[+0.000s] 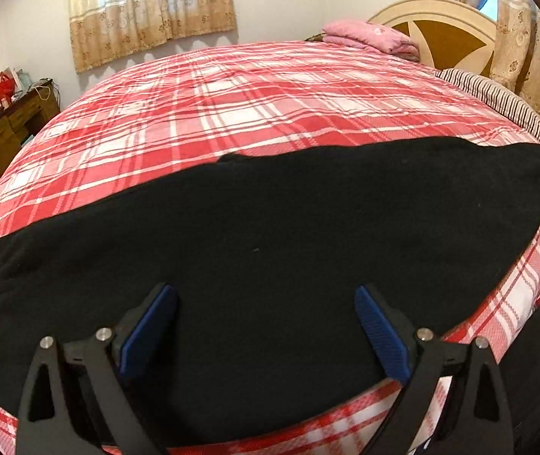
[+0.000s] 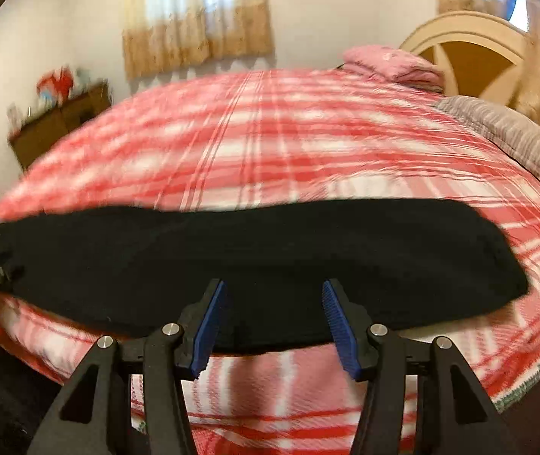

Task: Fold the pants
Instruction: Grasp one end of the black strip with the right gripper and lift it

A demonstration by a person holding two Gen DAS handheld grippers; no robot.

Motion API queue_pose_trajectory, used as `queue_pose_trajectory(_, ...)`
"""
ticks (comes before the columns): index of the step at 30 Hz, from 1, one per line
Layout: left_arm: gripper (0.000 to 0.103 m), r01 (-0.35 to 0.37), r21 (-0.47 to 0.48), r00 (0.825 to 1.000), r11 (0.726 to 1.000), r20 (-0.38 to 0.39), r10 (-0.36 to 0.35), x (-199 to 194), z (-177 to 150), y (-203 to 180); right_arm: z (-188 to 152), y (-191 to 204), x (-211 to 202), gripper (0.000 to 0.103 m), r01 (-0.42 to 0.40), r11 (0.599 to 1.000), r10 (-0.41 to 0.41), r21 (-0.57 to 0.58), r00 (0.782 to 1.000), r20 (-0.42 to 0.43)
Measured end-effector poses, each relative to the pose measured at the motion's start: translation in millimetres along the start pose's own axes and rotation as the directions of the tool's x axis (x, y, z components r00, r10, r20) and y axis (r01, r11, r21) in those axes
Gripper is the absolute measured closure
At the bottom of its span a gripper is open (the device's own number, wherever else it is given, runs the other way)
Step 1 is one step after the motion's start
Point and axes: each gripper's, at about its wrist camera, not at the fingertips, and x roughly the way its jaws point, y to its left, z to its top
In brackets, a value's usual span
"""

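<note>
The black pants point(image 1: 270, 265) are lying flat across the near edge of the bed's red plaid cover point(image 1: 232, 113), stretched side to side. My left gripper point(image 1: 266, 303) is hanging over the pants with its jaws standing wide apart; the blue pads point(image 1: 382, 337) are clamping nothing, and dark cloth is showing in the whole gap between them. My right gripper point(image 2: 273, 303) is pointing at the near hem of the pants point(image 2: 251, 258), jaws about half apart, nothing pinched; the pad tips are sitting against the cloth's near edge as seen from here, but I cannot tell whether they are touching it.

Hard to read: the right wrist view is smeared, so seams and folds in the pants are not making themselves out. In the left wrist view the pants are running off behind the gripper's frame at the bottom left, and their right end is dipping past the edge of the cover. Which end is waist and which is cuffs, I cannot tell.

Around the pants: a folded pink blanket point(image 1: 372, 36) is sitting at the far side of the cover, near the cream headboard point(image 1: 437, 19). A striped pillow point(image 1: 497, 102) is lying beyond the pants' right end. A wooden desk point(image 1: 0, 136) with red clutter is standing off past their left end, under beige curtains point(image 1: 152, 3). Nothing is lying between my jaws and the pants.
</note>
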Motion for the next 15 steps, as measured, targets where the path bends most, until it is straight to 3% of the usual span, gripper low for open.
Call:
queue_pose_trajectory(3,0.005,-0.026,-0.012,1.000,1.000,-0.001,0.026,-2,-2,12,5,-41,-17,0.048,0.001,0.990,-0.008,0.139,0.999,0.054)
queue_pose_trajectory(8,0.005,-0.037,-0.022,0.999,0.999,-0.010,0.036,-6,-6,23,23,-117,-17,0.048,0.000,0.933,-0.026,0.359,0.997,0.069)
queue_pose_trajectory(13,0.003,-0.062,-0.011,0.998,0.998,-0.015,0.062,-2,-6,18,42,-144,7,0.049,0.012,0.918,-0.014,0.397,1.000,0.001)
queue_pose_trajectory(15,0.001,-0.065,-0.013,0.998,0.998,-0.016,0.065,-1,-5,17,44,-145,20,0.060,0.082,0.927,-0.064,0.365,0.996,-0.061)
